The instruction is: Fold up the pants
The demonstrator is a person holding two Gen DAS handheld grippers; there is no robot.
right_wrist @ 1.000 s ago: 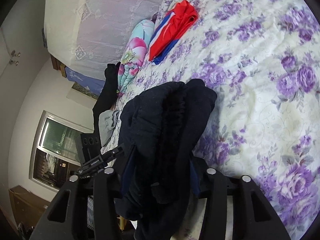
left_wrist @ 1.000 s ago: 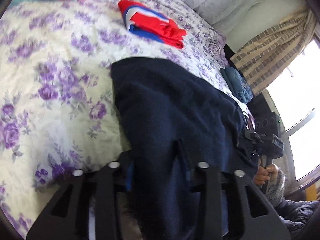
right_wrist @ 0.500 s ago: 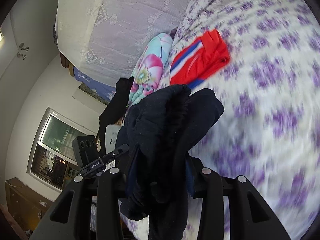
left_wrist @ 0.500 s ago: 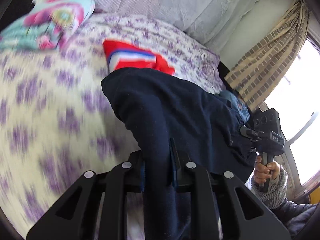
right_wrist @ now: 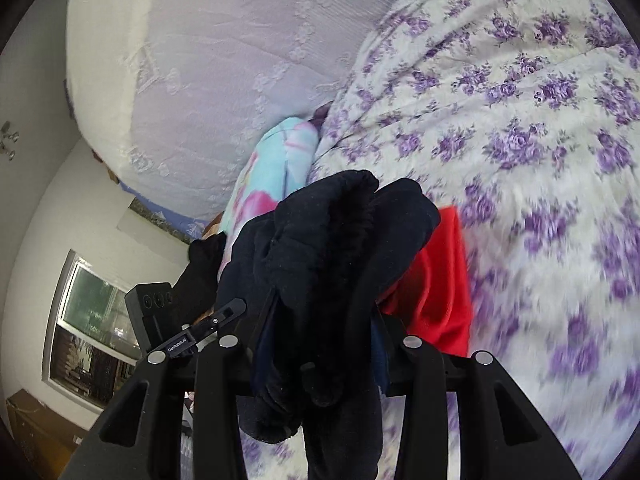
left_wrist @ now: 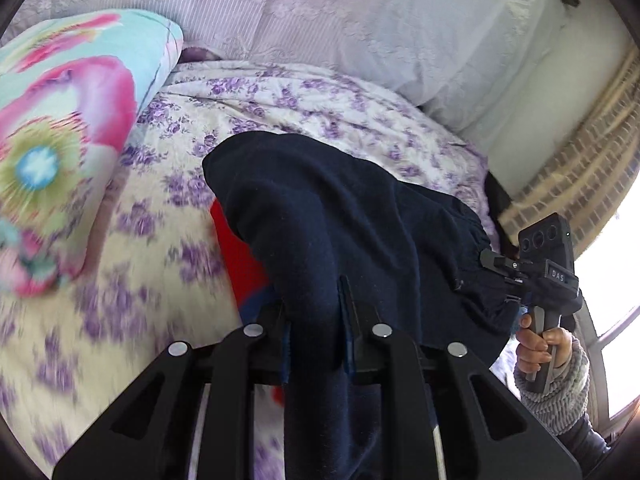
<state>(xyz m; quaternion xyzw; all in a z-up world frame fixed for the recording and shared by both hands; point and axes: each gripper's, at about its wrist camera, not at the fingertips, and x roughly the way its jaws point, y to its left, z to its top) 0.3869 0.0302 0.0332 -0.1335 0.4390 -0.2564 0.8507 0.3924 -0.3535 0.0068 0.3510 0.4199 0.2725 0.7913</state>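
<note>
A pair of dark navy pants (left_wrist: 340, 216) fills the lower middle of the left wrist view, lifted off the bed. The left gripper (left_wrist: 316, 316), at the bottom centre, is clamped tight on a fold of the cloth, which rises from between its jaws and drapes toward the right. At the right edge of that view the right gripper (left_wrist: 496, 264) pinches the gathered waistband, with a hand (left_wrist: 540, 344) in a grey knitted cuff on its handle. In the right wrist view, the same gripper (right_wrist: 320, 320) grips a thick bunch of the pants (right_wrist: 332, 248) at bottom centre.

Below the pants, a red garment (right_wrist: 436, 280) lies on the bed, partly hidden. The bedspread (left_wrist: 152, 240) is cream with purple flowers. A turquoise and pink flowered pillow (left_wrist: 60, 128) sits at the upper left of the left wrist view. A pale lace-covered headboard (left_wrist: 360, 20) spans the top, and striped curtains (left_wrist: 580, 160) hang at the right beside a bright window.
</note>
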